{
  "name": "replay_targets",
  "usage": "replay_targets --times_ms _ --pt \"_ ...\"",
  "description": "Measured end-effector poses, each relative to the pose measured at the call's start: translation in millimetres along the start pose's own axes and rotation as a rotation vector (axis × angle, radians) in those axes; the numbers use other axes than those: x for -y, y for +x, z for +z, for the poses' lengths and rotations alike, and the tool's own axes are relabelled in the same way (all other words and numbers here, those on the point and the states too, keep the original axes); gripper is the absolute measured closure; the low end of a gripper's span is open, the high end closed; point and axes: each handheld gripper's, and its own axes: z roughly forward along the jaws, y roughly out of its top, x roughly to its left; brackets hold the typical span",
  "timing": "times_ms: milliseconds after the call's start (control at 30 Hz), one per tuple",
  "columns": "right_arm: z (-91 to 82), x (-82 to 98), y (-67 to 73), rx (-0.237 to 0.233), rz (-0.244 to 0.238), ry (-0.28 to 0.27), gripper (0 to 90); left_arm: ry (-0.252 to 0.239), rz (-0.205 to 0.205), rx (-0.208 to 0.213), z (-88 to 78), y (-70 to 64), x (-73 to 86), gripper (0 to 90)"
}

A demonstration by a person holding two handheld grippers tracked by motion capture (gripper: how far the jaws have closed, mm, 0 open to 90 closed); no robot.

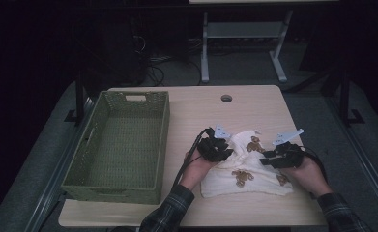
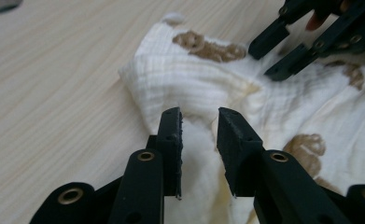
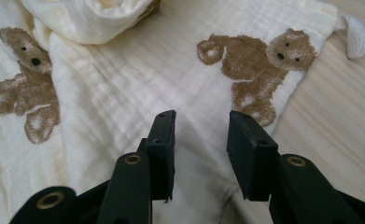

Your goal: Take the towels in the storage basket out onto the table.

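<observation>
Two tongs over bear-print cloth, green basket in high view

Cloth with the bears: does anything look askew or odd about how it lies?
Yes. The cloth lies rumpled, not flat: its far left part is bunched into a raised fold ahead of the left tongs. No tear or spill shows.

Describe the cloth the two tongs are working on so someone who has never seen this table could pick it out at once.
On the pale wooden table, right of the green woven basket, a cream cloth lies crumpled near the front edge between the person's two hands. It is the only fabric there, ribbed muslin printed with brown teddy bears.
</observation>
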Motion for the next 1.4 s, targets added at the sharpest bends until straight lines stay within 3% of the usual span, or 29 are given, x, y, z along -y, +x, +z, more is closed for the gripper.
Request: replay_targets --times_ms 233,367,533,667,767,1033,1267,1400 --pt "0.0 0.2 0.0 0.000 -0.002 -0.002 61.3 0.011 0.029 0.038 20.1 -10.6 -3.8 69.7" --pt "0.1 0.4 -0.3 -0.001 -0.006 -0.003 60.9 0.028 0.025 0.042 32.0 -11.5 -7.3 70.8" --pt "-0.1 0.4 -0.4 -0.004 -0.003 -0.002 60.8 0.090 0.028 0.054 44.1 -12.8 -5.1 71.0" --pt "-0.3 0.3 -0.6 -0.005 -0.007 0.001 60.7 0.099 0.015 0.070 49.5 -12.5 -2.7 75.1" --pt "0.0 0.5 -0.3 -0.003 -0.005 -0.003 60.7 0.082 0.007 0.069 44.7 -10.4 -4.9 85.1" --pt "0.0 0.4 -0.1 -0.004 0.000 -0.004 60.6 -0.005 -0.047 0.060 19.4 0.6 -13.1 87.4" --pt "-0.1 0.4 -0.3 -0.006 0.002 -0.002 60.4 -0.056 -0.071 -0.028 -3.9 15.9 -16.9 87.5" --pt "0.0 -1.3 -1.1 -0.012 -0.001 0.007 59.8 -0.083 -0.112 -0.044 -9.9 26.6 -14.3 87.5"
